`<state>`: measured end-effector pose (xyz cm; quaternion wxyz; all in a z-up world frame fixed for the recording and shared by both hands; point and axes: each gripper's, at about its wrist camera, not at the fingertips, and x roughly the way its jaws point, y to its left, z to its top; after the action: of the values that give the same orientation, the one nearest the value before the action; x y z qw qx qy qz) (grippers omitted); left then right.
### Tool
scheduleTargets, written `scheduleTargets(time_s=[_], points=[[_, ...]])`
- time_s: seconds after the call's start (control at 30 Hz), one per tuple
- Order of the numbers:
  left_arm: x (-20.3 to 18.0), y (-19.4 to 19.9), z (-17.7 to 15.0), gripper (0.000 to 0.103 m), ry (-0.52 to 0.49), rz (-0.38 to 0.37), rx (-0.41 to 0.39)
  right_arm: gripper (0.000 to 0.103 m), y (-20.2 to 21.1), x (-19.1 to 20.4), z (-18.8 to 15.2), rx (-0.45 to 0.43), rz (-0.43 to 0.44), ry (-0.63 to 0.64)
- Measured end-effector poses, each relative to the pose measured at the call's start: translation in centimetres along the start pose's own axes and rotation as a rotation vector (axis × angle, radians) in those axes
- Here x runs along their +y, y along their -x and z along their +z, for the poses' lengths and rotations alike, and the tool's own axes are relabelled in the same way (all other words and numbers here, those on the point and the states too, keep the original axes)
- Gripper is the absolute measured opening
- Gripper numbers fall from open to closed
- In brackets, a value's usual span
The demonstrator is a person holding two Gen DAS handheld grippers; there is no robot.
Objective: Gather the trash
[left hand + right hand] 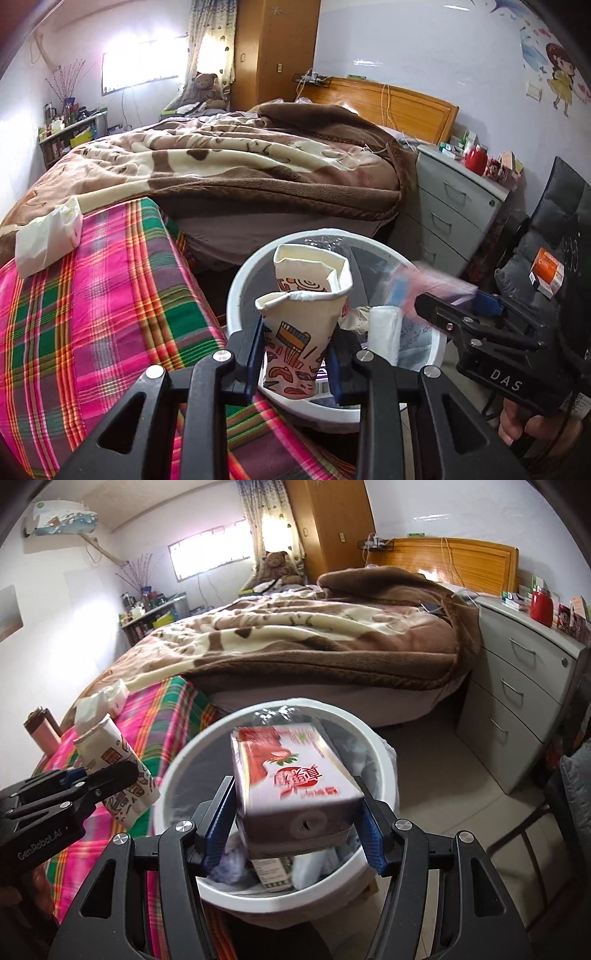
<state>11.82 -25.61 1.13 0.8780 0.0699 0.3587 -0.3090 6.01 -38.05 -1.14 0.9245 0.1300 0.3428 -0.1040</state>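
Observation:
A crushed paper cup [303, 317] with colourful drawings stands upright between the blue pads of my left gripper [297, 347], which is shut on it at the near left rim of the white trash bin [236, 291]. The right wrist view shows that cup [110, 746] and the left gripper [107, 775] beside the bin's left edge. My right gripper [295, 805] is shut on a red-and-white drink carton [291, 771], slightly blurred, held over the bin [173, 771]. Crumpled paper and other packaging lie inside the bin.
A bed with a pink-green plaid sheet [92, 314] and a brown blanket [221, 158] lies left of and behind the bin. A white packet [48, 236] rests on the sheet. Grey drawers [517, 686] stand to the right, and a chair [546, 236] holds an orange box.

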Motion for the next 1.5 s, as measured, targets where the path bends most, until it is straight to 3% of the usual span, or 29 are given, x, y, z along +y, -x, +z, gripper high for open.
scheduleTargets(time_s=[0.33,0.37,0.43,0.47,1.13,1.5], points=[[-0.5,-1.0,0.1,0.032,0.006,-0.030,0.023,0.061,-0.6,-0.1,-0.1,0.020,-0.008,0.019],[-0.4,-1.1,0.1,0.036,0.013,-0.031,0.026,0.061,-0.5,-0.1,-0.1,0.019,-0.012,0.018],[-0.3,-1.3,0.1,0.060,0.023,-0.031,0.035,0.061,-0.4,-0.2,-0.1,0.017,-0.024,0.019],[-0.2,-1.4,0.1,0.063,0.027,-0.036,0.037,0.061,-0.3,-0.2,-0.1,0.016,-0.028,0.017],[1.1,3.1,-1.7,0.072,0.047,0.004,-0.033,0.061,2.6,1.8,-1.2,-0.042,-0.021,0.011],[2.6,6.6,-4.2,0.076,0.054,0.131,-0.090,0.066,4.4,4.6,-2.4,-0.107,-0.010,0.046]])
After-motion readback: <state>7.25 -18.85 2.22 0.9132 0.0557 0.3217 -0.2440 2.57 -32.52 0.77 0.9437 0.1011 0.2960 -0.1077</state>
